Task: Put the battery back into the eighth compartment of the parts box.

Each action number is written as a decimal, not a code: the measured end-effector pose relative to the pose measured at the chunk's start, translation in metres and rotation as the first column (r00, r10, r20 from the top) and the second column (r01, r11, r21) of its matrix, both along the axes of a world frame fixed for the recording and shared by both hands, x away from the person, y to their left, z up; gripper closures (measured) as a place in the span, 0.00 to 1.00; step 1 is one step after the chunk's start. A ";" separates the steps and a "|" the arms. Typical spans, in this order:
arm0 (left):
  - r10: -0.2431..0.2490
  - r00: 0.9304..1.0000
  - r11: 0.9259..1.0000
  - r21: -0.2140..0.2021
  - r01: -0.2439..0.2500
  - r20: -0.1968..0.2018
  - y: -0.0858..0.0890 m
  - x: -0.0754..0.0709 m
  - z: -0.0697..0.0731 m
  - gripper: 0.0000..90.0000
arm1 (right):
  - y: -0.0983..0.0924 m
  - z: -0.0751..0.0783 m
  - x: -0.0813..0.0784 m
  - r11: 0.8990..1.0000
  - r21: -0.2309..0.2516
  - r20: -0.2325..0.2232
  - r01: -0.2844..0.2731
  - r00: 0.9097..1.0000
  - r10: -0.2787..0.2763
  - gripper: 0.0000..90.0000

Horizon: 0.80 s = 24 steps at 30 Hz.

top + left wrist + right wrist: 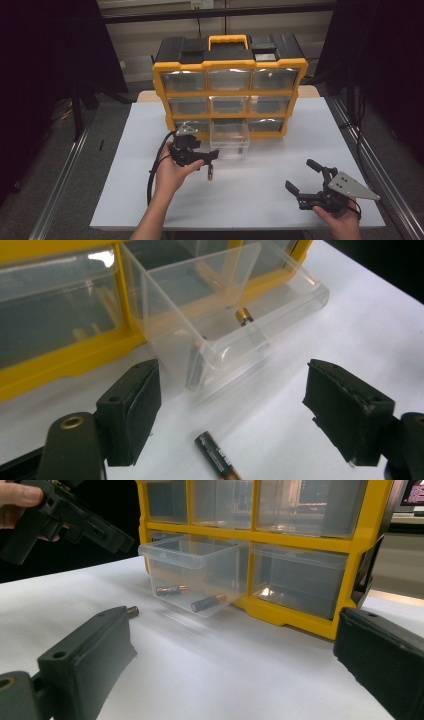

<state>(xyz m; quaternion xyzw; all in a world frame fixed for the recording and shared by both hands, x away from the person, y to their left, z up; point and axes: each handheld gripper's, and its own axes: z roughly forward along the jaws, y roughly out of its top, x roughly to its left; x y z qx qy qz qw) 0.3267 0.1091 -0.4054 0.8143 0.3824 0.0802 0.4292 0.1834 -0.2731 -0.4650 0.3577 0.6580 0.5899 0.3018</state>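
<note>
A yellow and black organizer (230,64) stands at the back of the white table (260,200). Its clear bottom-middle drawer (230,142) is pulled out, with two batteries (207,602) lying inside. Another battery (211,172) lies loose on the table just in front of the drawer. My left gripper (207,161) hovers open right over that battery (217,457), which lies between its fingers (135,405) untouched. My right gripper (301,176) rests open and holds nothing near the front right of the table, pointing toward the organizer (360,555).
The organizer's other clear drawers (182,81) are closed. Metal rails (60,195) run along both sides of the table, with dark curtains beyond. Bare white tabletop (260,170) stretches between the two grippers.
</note>
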 end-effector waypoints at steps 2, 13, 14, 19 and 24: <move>-0.001 1.000 1.000 -0.005 0.001 -0.008 0.001 -0.001 -0.003 0.25 | 0.000 0.000 0.000 1.000 0.001 0.000 0.001 1.000 -0.001 0.02; 0.017 0.999 1.000 -0.007 -0.018 -0.028 0.004 -0.007 -0.020 0.25 | -0.001 0.000 0.000 1.000 0.004 0.000 0.007 1.000 -0.007 0.02; 0.027 0.999 1.000 -0.003 -0.028 -0.027 0.004 -0.008 -0.022 0.25 | -0.001 0.000 -0.001 1.000 0.003 0.000 0.005 1.000 -0.005 0.02; 0.029 0.999 0.999 0.028 -0.028 -0.044 0.006 -0.008 -0.032 0.33 | 0.001 0.000 0.000 1.000 0.007 0.001 0.004 1.000 -0.004 0.02; 0.036 0.997 0.999 0.040 -0.034 -0.065 0.004 -0.009 -0.041 0.46 | 0.001 0.000 0.000 1.000 0.006 0.000 -0.002 1.000 0.002 0.02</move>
